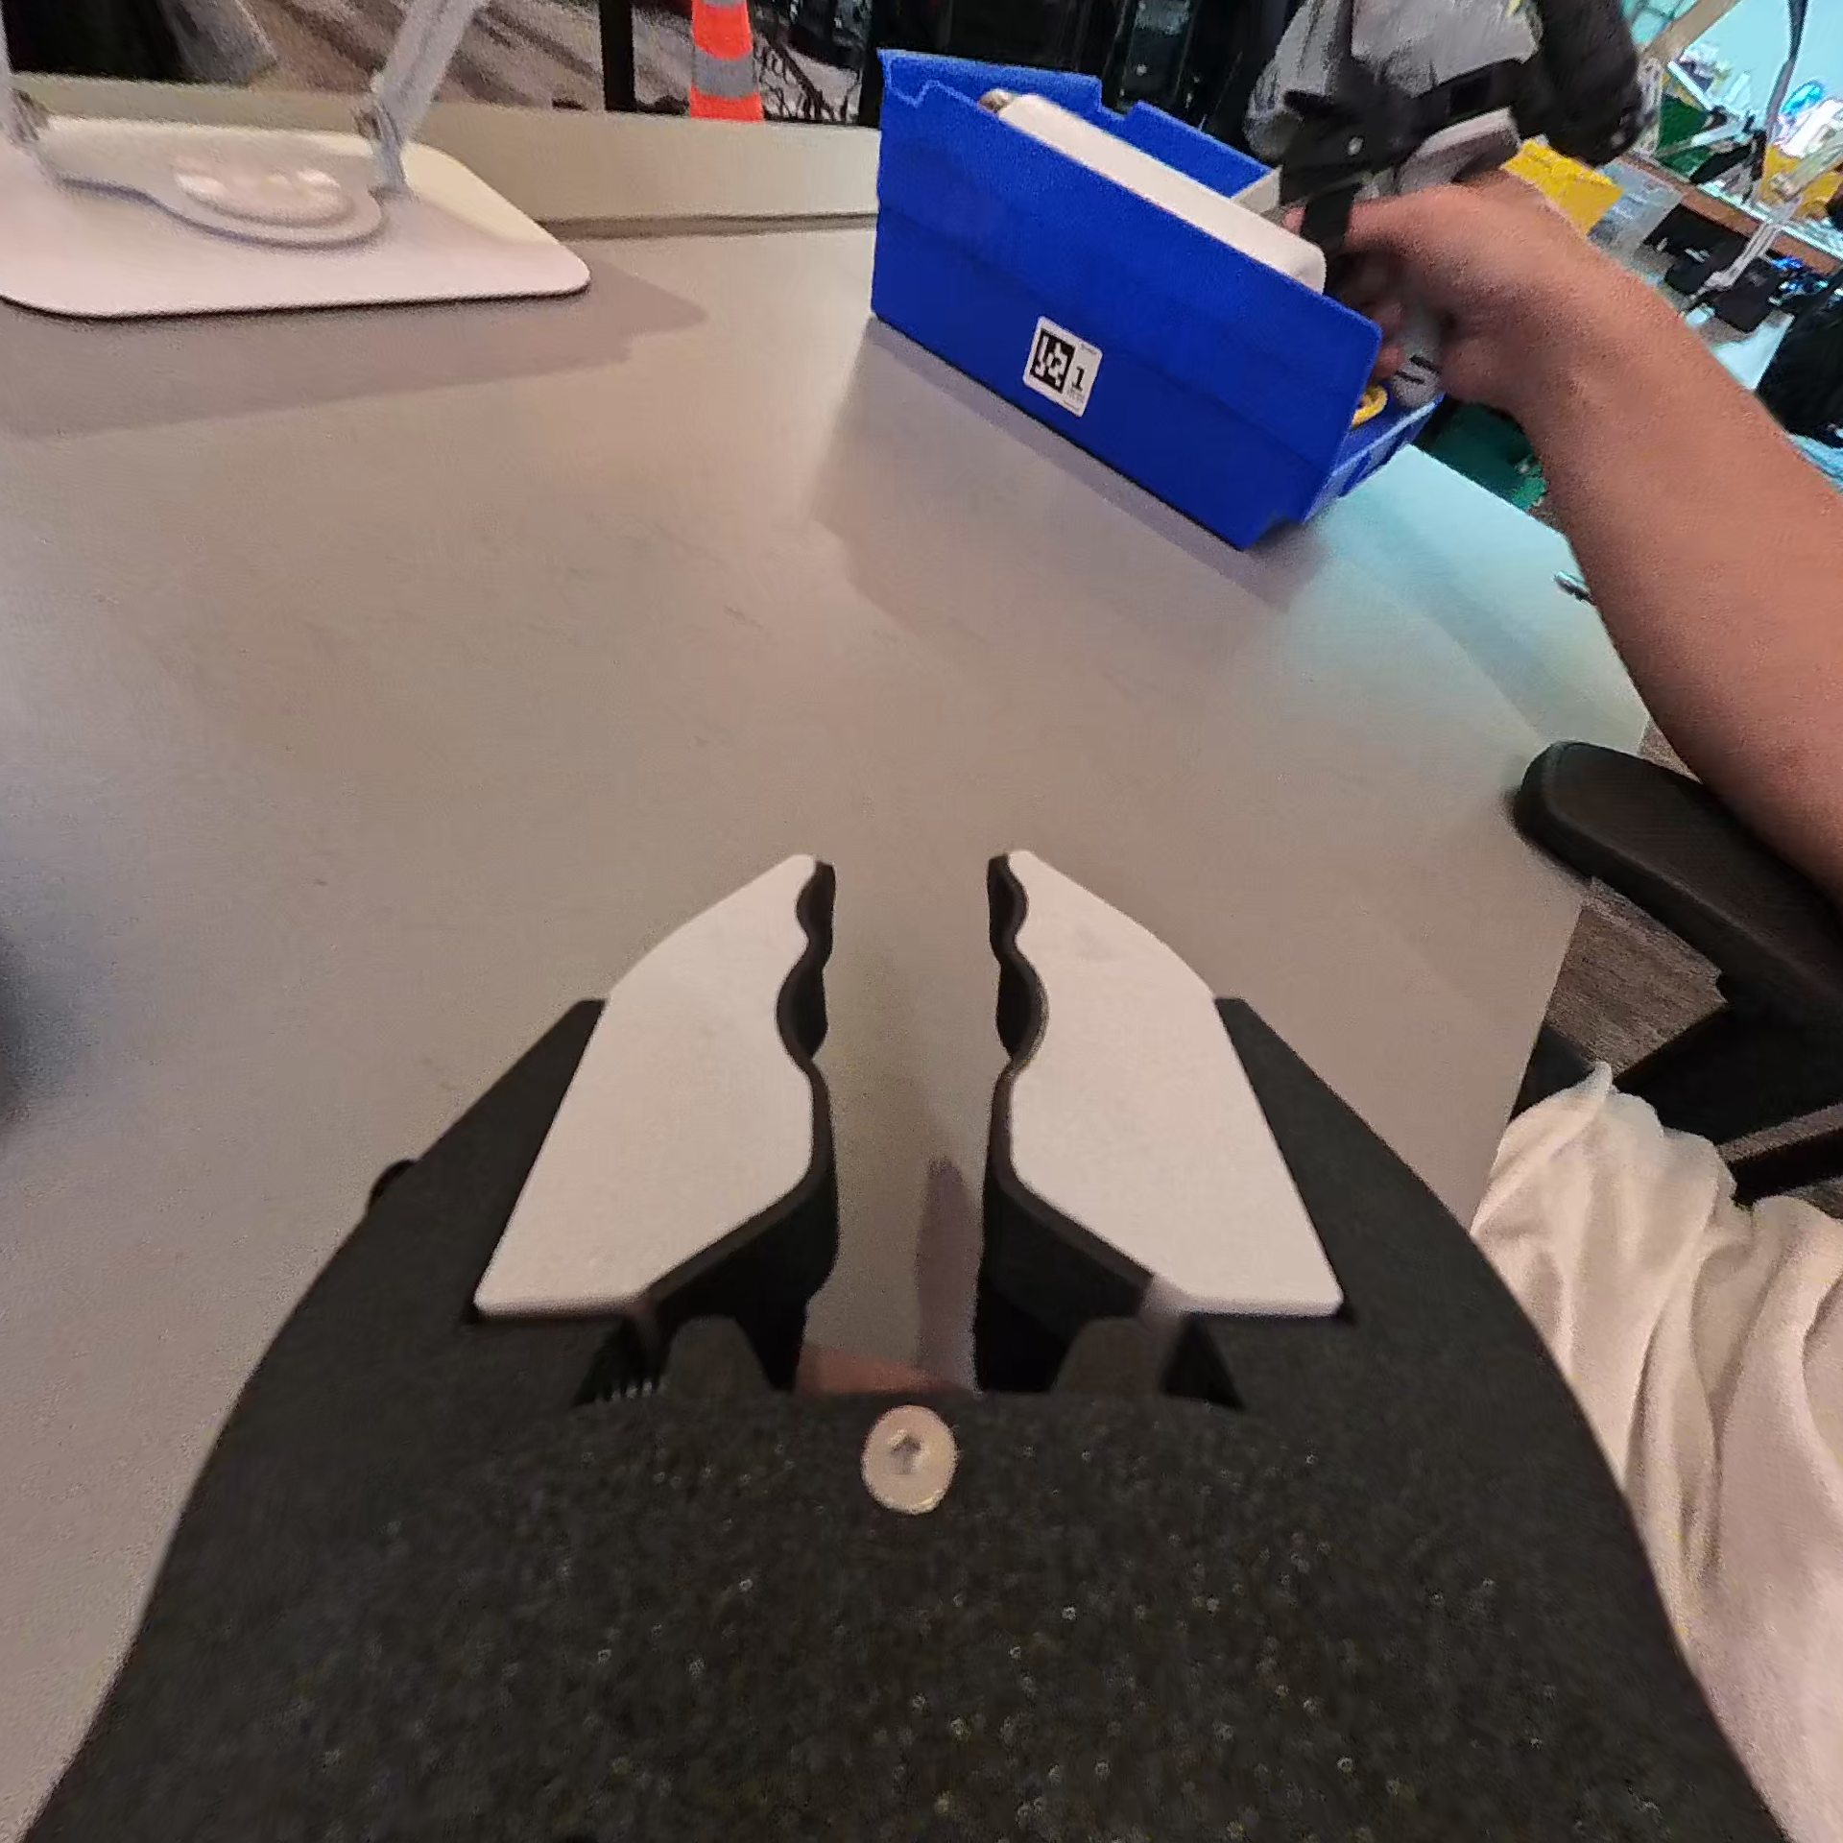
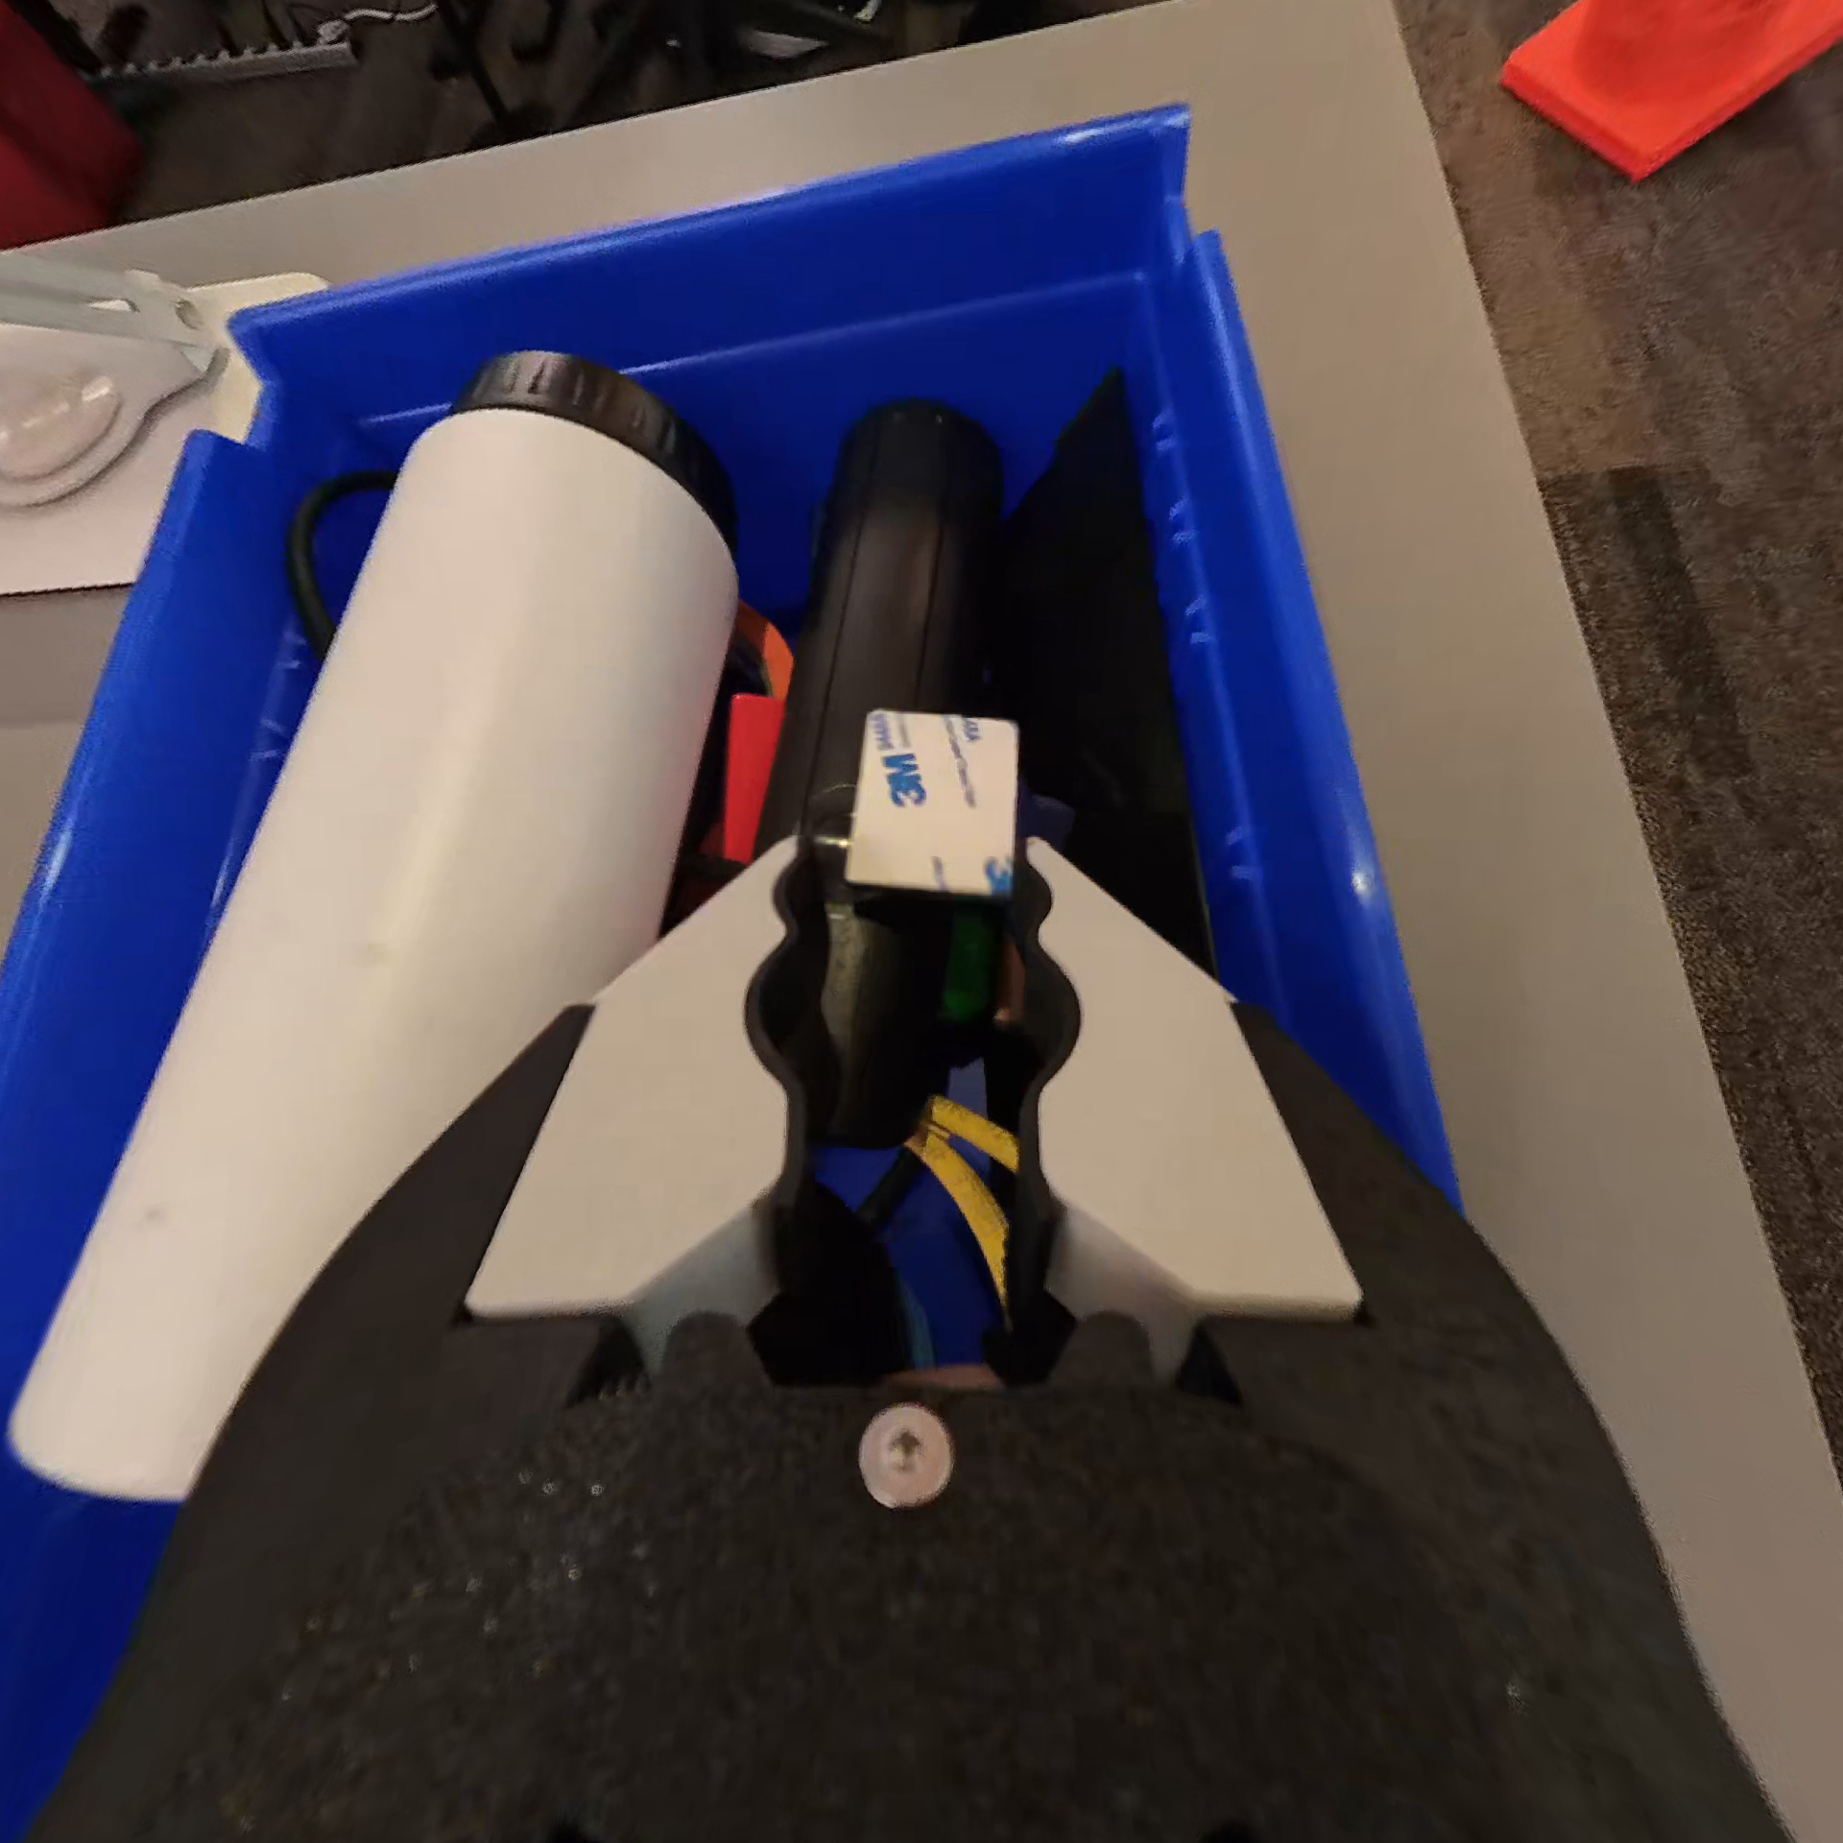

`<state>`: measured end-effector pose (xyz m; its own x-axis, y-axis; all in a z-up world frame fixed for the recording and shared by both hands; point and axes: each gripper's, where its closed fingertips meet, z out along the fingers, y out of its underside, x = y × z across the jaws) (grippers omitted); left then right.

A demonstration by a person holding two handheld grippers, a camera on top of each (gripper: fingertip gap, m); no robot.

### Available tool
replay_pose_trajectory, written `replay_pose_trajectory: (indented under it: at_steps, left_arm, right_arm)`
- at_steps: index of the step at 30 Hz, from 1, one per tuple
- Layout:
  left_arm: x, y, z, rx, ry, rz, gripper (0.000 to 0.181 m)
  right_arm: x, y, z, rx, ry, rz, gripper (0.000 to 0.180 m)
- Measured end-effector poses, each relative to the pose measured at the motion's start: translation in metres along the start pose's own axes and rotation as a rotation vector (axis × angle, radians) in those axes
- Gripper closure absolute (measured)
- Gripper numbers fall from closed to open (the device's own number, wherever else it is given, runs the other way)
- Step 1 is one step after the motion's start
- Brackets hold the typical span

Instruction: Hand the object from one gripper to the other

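Observation:
My right gripper [image 2: 913,858] is inside the blue bin [image 2: 698,229], its jaws closed around a small object with a white adhesive pad [image 2: 937,798] on its face. The object's body below the pad is mostly hidden between the fingers. My left gripper [image 1: 910,878] is open and empty, hovering over the bare grey table [image 1: 499,648], well short of the bin [image 1: 1097,329]. In the left wrist view, a hand [image 1: 1476,289] holds the right gripper at the bin's far right end.
The bin also holds a white cylinder with a black cap [image 2: 449,898], a black cylinder [image 2: 898,598], and wires. A white stand base [image 1: 249,219] sits at the far left. A black chair armrest [image 1: 1695,898] is beyond the table's right edge. An orange cone [image 1: 723,60] stands behind the table. The gap from one gripper's tips to the other's is roughly 50 centimeters.

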<state>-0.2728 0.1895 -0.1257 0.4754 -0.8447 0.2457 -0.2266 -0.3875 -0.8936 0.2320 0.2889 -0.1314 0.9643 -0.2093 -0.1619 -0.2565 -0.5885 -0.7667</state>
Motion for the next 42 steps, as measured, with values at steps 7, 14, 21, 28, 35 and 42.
replay_pose_trajectory:
  at_steps: [7, 14, 21, 28, 35, 42]
  left_arm:
    - [0.000, 0.005, 0.002, -0.025, -0.005, -0.009, 0.151]
    - [0.005, 0.012, 0.006, -0.065, 0.007, -0.014, 0.151]
    - [0.012, 0.002, 0.002, -0.021, 0.028, 0.032, 0.143]
    - [0.043, -0.020, -0.045, 0.020, 0.390, 0.315, 0.130]
    - [-0.066, -0.068, -0.094, -0.085, 0.213, 0.587, 0.139]
    - [-0.221, -0.036, -0.070, -0.718, -0.068, 0.732, 0.130]
  right_arm:
    - [-0.020, -0.068, -0.080, 0.284, 0.002, -0.124, 0.127]
    - [-0.167, -0.121, -0.190, 0.655, -0.413, -0.252, 0.128]
    - [-0.324, 0.025, -0.122, 0.555, -0.961, -0.291, 0.128]
    - [-0.376, 0.104, -0.096, 0.227, -1.125, -0.372, 0.126]
    - [-0.369, 0.092, -0.092, 0.217, -1.153, -0.254, 0.125]
    - [-0.375, 0.098, -0.091, 0.167, -1.191, -0.246, 0.125]
